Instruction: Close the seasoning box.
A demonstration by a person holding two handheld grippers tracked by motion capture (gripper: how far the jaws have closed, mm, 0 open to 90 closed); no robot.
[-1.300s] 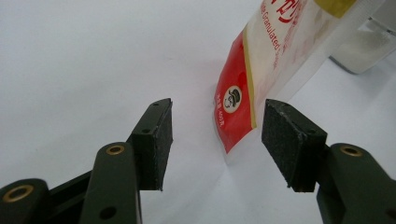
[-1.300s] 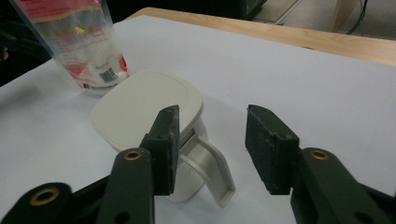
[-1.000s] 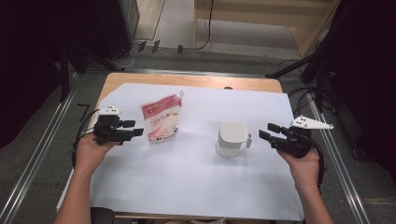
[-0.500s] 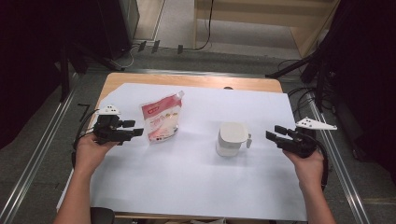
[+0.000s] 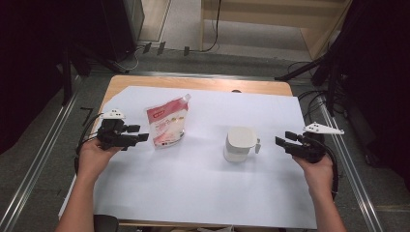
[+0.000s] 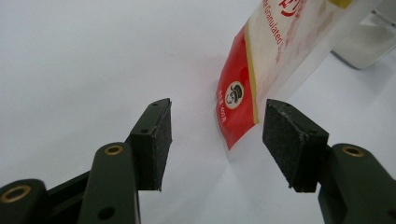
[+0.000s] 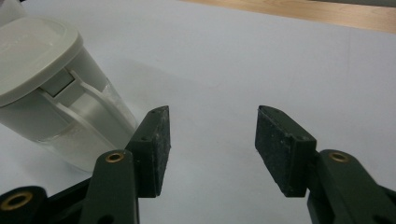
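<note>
Keeping both tongs released, bring your left tongs point(image 5: 143, 137) level onto the lower edge of the pouch point(image 5: 167, 123), which stands just beside them on the tabletop point(image 5: 193, 183). Your right tongs point(image 5: 281, 142), nothing between their jaws, wait near the jug point(image 5: 240, 143); approach its handle straight.

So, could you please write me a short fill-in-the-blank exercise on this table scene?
1. The pouch in front of the left gripper is white and ____.
2. The jaws of the right gripper stand ____, with nothing between them.
3. The white container stands ____ on the paper sheet.
Missing words: red; open; upright
</note>
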